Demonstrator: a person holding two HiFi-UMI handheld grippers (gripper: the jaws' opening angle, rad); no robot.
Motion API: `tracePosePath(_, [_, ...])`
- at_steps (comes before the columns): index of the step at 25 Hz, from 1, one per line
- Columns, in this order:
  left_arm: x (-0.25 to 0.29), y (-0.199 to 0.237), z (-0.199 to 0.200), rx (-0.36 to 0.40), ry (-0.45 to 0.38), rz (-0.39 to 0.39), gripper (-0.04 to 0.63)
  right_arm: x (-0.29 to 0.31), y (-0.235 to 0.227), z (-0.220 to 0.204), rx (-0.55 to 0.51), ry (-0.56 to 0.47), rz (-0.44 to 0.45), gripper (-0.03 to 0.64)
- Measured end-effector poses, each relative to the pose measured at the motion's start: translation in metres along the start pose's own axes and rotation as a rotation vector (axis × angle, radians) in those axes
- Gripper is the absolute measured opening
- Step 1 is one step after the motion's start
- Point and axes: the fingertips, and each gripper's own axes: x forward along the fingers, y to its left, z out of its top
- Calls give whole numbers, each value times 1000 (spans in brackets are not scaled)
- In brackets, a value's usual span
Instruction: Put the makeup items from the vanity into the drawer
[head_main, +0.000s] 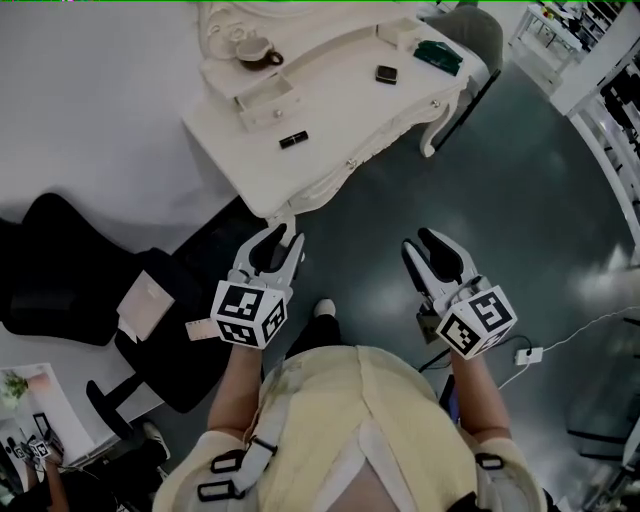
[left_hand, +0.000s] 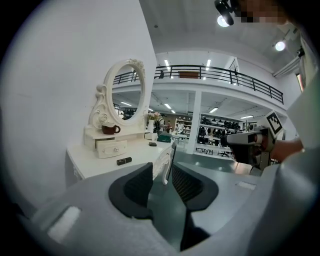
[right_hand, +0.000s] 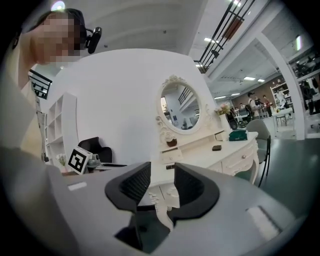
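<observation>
The white vanity (head_main: 340, 110) stands ahead of me on the dark floor. On its top lie a black lipstick tube (head_main: 293, 139), a small black compact (head_main: 386, 74) and a green case (head_main: 438, 55). A small white drawer box (head_main: 268, 103) sits at the mirror's base, beside a brown cup (head_main: 258, 55). My left gripper (head_main: 279, 245) and right gripper (head_main: 432, 250) hover at waist height, well short of the vanity, both open and empty. The left gripper view shows the lipstick tube (left_hand: 124, 161) and the drawer box (left_hand: 111, 148) beyond the jaws. The compact (right_hand: 217, 148) appears in the right gripper view.
A black office chair (head_main: 60, 270) stands at my left by the white wall. A grey chair (head_main: 480, 35) is tucked at the vanity's far end. On the floor at my right lies a white cable with a plug (head_main: 530, 353). Store shelving (head_main: 600, 60) fills the right.
</observation>
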Motion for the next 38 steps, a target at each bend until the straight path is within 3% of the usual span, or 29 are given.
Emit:
tracePosePath(10, [15,63,-3,-12,48,17,129,93,15,-4,-18,83,136,193])
tracePosePath(21, [42,105,-10,-72,83,68,129,173,-8,-4,-97,172,229,199])
tracePosePath(38, [121,172,-1,-188,96,314,129,315,-66,-7,-202,361,526,199])
